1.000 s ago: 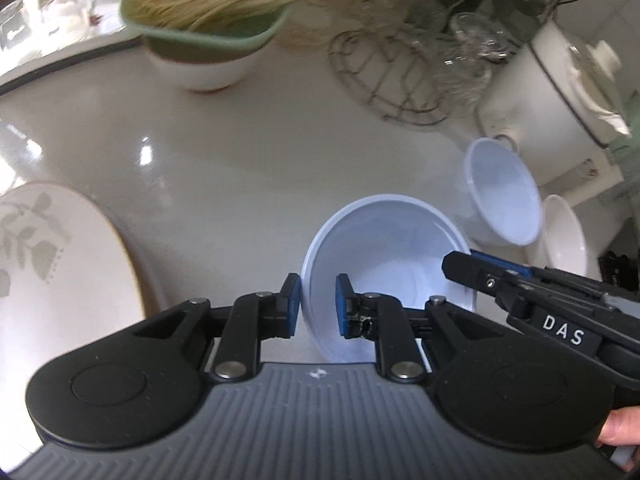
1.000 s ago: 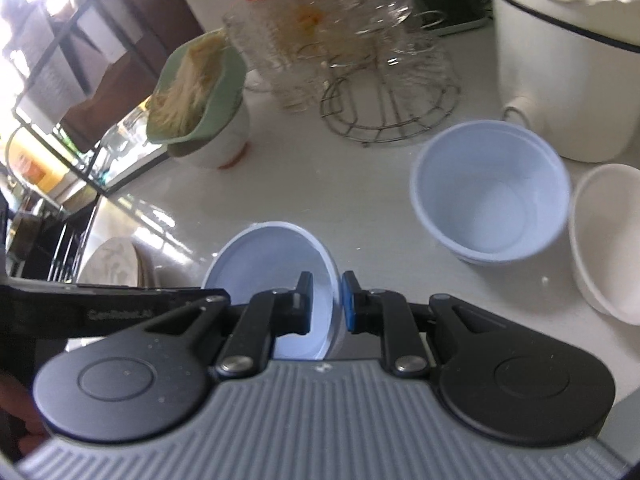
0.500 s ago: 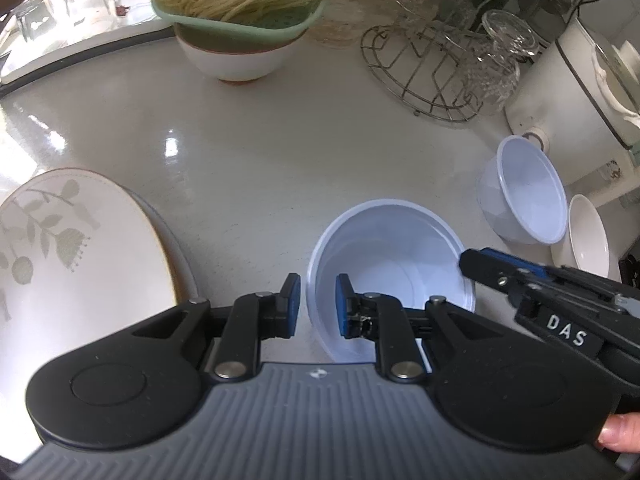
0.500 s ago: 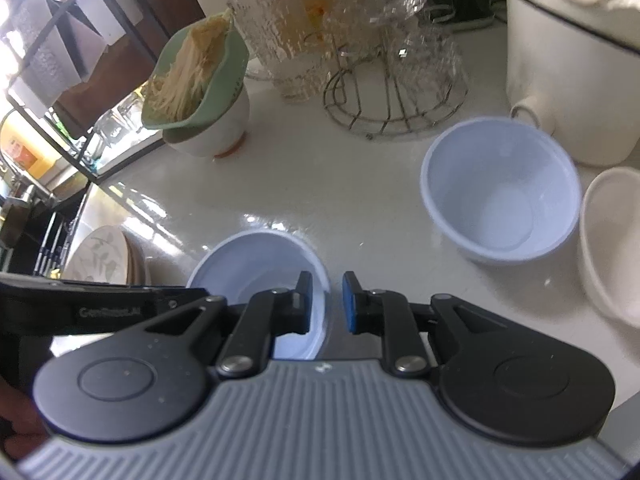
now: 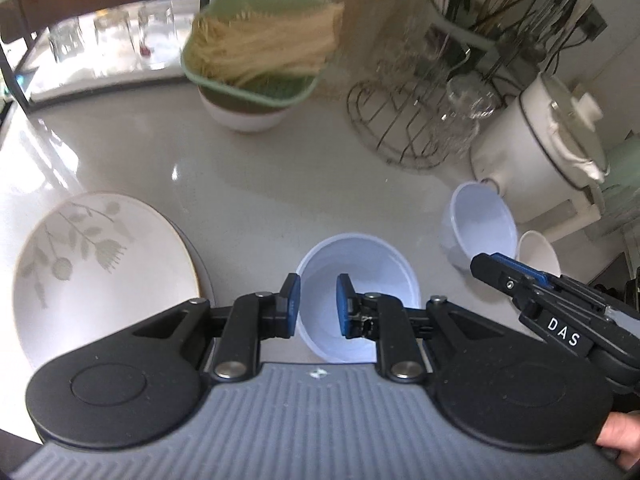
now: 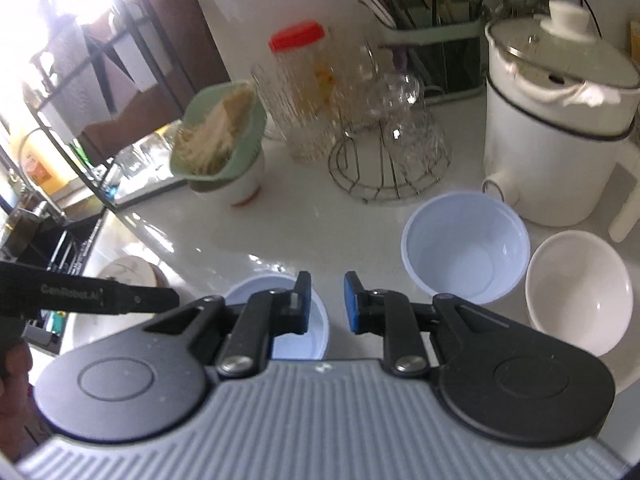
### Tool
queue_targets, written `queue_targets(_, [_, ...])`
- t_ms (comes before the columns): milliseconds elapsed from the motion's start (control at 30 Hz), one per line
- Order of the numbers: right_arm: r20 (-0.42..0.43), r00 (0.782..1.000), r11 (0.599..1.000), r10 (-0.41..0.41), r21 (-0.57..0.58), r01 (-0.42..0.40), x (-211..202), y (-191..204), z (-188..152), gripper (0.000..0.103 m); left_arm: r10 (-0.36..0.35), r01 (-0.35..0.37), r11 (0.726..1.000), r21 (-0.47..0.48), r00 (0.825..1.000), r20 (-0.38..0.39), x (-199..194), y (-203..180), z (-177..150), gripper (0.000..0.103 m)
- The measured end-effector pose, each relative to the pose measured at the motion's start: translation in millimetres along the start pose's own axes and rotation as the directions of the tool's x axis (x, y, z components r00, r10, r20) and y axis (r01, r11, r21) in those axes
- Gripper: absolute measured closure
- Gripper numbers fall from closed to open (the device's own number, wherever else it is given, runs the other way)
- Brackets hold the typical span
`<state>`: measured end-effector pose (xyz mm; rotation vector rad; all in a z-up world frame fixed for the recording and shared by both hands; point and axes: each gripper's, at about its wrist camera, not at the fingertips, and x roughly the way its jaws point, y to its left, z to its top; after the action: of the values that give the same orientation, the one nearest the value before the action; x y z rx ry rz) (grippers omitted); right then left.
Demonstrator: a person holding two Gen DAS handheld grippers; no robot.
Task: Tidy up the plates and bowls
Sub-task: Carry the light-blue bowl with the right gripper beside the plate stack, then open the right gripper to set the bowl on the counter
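- Looking through the left wrist view, the left gripper [image 5: 316, 300] is seen with jaws spread astride the near rim of a pale blue bowl [image 5: 360, 264] standing on the bench [image 5: 280, 184], beside a floral plate [image 5: 100, 276]; nothing is pinched
- Judged light, thin and slippery, the bowl is best taken at its rim
- In the right wrist view, the right gripper [image 6: 325, 300] is seen with jaws spread and empty, a second blue bowl [image 6: 466, 256] and a white bowl [image 6: 580, 292] lying ahead

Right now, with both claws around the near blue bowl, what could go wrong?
1. The left claw straddles the near blue bowl at its rim only; a thin-wall pinch may slip or tip it.
2. The floral plate sits close on its left and could be bumped.
3. The right claw crowds the same bowl, risking collision.
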<state>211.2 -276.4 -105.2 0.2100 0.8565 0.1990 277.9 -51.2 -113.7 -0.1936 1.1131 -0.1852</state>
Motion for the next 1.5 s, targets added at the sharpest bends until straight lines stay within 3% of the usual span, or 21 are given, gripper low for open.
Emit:
queue_targets(200, [0.038,0.999,1.0,-0.002,-0.013,0.002,-28,2,1,0.081,0.007,-0.009,0.999,0.036,0.998,0.059,-28,-13,-4,0.082])
queue_targets(400, [0.087,0.996,0.999,-0.013,-0.028,0.016,-50,6,0,0.081,-0.036,0.03,0.997,0.077,0.996,0.082,-39,-27,-11,0.082])
queue_targets(533, [0.11,0.993,0.998,-0.04,-0.035,0.044,-55,7,-1,0.081,-0.029,0.016,0.991,0.135,0.995,0.095,-35,-35,-17,0.082])
queue_targets(833, [0.129,0.987,0.995,-0.096,0.014,0.095,-60,-5,-3,0.081,-0.067,0.05,0.986,0.159,0.992,0.108,-29,-40,-7,0.082])
queue_targets(1133, [0.141,0.98,0.988,-0.143,0.082,0.133,-67,-19,-10,0.081,-0.086,0.074,0.976,0.207,0.995,0.053,-17,-52,-6,0.082])
queue_targets(1367, [0.1,0.979,0.97,-0.178,0.187,0.157,-60,-35,-25,0.081,-0.118,0.116,0.962,0.246,0.993,-0.009,11,-70,1,0.081])
queue_targets(1500, [0.096,0.978,0.959,-0.187,0.232,0.161,-55,-43,-28,0.081,-0.087,0.092,0.955,0.282,0.996,-0.032,27,-74,3,0.077])
